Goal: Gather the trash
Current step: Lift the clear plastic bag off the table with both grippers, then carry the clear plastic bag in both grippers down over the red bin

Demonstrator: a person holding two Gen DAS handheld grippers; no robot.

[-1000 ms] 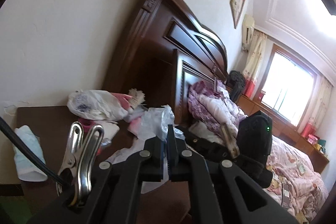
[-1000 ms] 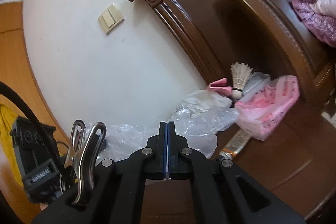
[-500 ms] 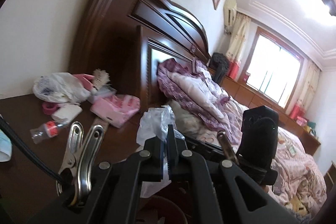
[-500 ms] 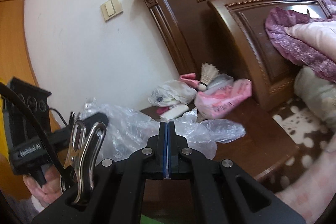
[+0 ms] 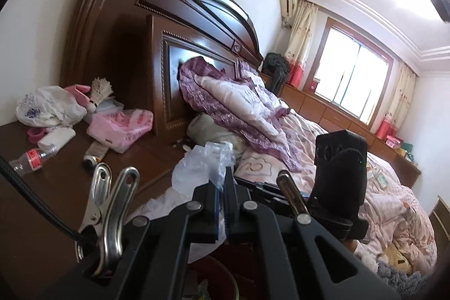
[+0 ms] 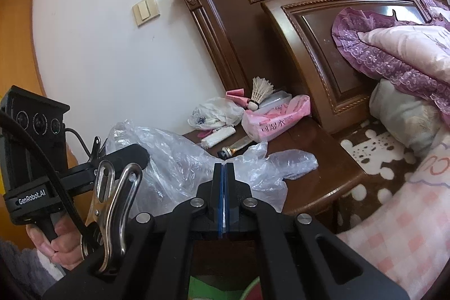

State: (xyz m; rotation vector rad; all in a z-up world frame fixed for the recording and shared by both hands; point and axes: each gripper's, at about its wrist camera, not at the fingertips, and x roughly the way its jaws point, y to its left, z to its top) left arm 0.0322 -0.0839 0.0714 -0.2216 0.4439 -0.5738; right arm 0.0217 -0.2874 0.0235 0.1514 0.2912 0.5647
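Grip: my left gripper (image 5: 225,179) and right gripper (image 6: 224,173) each pinch an edge of the clear plastic bag (image 6: 180,159) | Change: both have swung from nightstand (image 6: 323,148) toward bed (image 5: 351,159) | Bag hangs between, above a bin rim (image 5: 225,277) | Read: 1 bag likely next dropped or fitted.

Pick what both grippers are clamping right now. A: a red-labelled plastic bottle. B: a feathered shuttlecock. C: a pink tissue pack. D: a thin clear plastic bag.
D: the thin clear plastic bag is pinched by the left gripper and the right gripper, stretched between them above the brown wooden nightstand.
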